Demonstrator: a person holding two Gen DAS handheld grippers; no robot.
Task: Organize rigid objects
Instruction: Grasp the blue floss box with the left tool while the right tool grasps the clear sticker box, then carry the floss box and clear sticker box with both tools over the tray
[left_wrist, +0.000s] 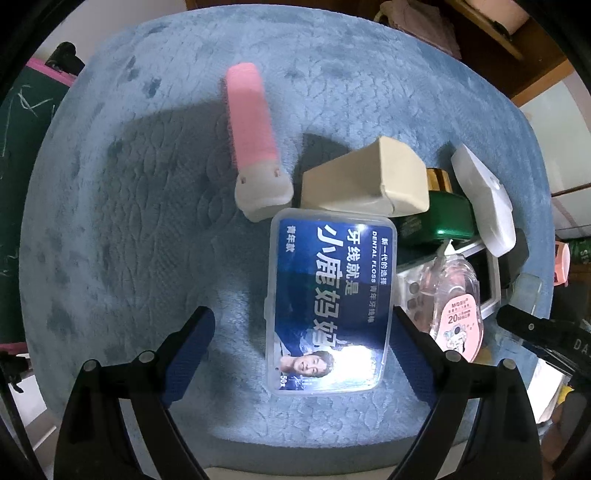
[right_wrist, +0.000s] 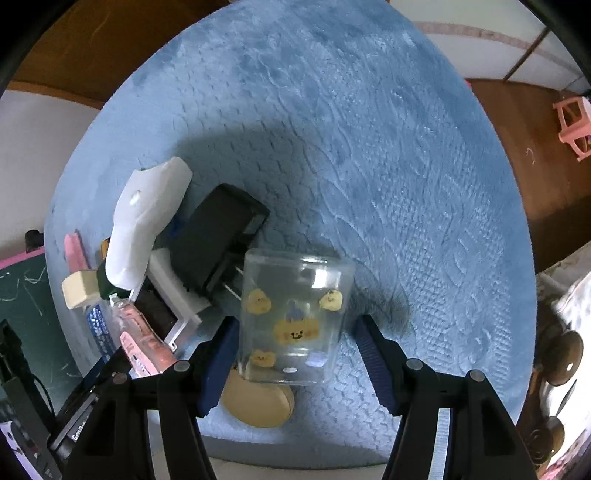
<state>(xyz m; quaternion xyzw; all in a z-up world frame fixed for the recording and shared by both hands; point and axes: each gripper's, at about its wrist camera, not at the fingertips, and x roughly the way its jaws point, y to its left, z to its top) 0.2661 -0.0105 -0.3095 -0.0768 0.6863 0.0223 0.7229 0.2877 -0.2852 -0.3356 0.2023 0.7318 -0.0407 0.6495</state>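
Two grippers over blue mat (left_wrist: 110, 221) | left gripper (left_wrist: 301, 350) open astride floss box (left_wrist: 328, 302), beside beige block (left_wrist: 365, 177) | right gripper (right_wrist: 293, 354) open around clear cup (right_wrist: 291, 317), lining up grasps.

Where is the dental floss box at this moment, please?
In the left wrist view, the dental floss box lies flat on the blue mat, just below the beige box.
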